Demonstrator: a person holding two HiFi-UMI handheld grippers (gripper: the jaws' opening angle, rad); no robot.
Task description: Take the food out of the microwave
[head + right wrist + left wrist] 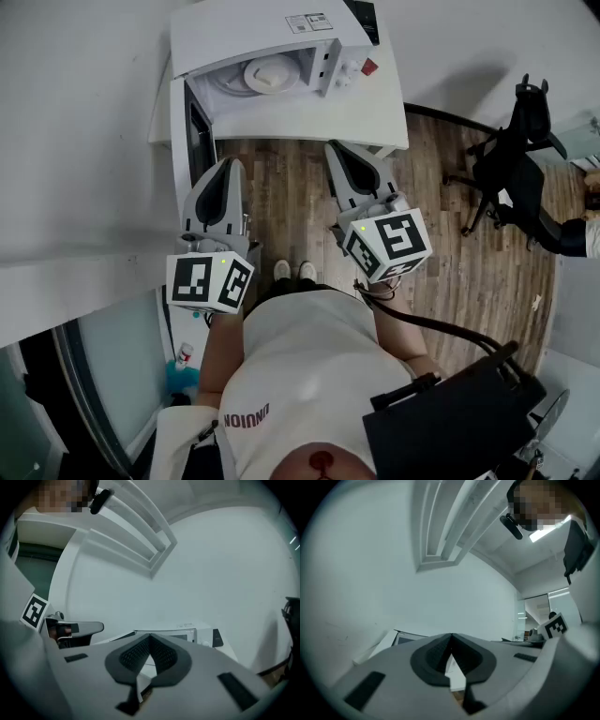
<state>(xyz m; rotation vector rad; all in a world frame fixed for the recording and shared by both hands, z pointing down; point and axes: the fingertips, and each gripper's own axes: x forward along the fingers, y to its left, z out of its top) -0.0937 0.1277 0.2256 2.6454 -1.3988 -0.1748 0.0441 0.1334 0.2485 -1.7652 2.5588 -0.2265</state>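
Hanging level before the person, the left gripper and right gripper are both closed and empty, well short of the microwave. Its open door lies beside the left gripper and could be knocked. Farther in, the food sits inside, where closed jaws would shove it, not grasp it.

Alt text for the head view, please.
A white microwave stands open on a white table, pale food on a round white plate inside. The grey left tool and right tool, both shut and empty, hover short of it.
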